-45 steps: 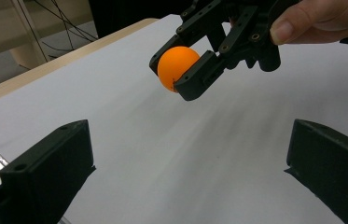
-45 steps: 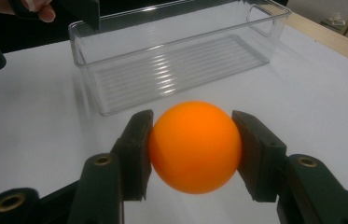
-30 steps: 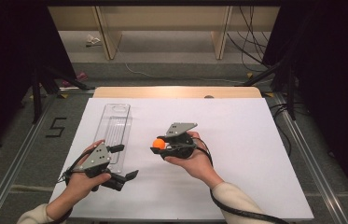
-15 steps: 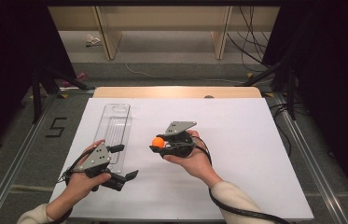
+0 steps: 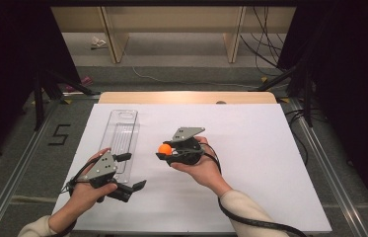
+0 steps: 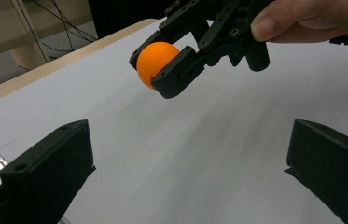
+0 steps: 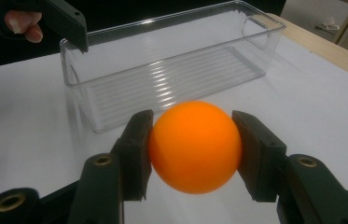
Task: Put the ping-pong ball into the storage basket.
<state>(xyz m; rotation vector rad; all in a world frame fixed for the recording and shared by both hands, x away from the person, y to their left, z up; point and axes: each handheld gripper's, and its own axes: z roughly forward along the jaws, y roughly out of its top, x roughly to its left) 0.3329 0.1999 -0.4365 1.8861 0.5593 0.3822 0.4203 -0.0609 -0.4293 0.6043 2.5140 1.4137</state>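
Orange ball (image 7: pixel 194 147) kept clamped in right gripper (image 5: pixel 164 150), left gripper (image 5: pixel 131 173) held with jaws spread wide beside clear bin (image 5: pixel 122 136), nothing shifted since a second earlier.

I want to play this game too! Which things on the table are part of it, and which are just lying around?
Part of the game:
- orange ball, pinched in the right gripper
- clear plastic bin, empty
- left gripper, jaws wide open beside the bin

Just lying around:
- crumpled white scrap on the floor beyond the table
- cables on the floor
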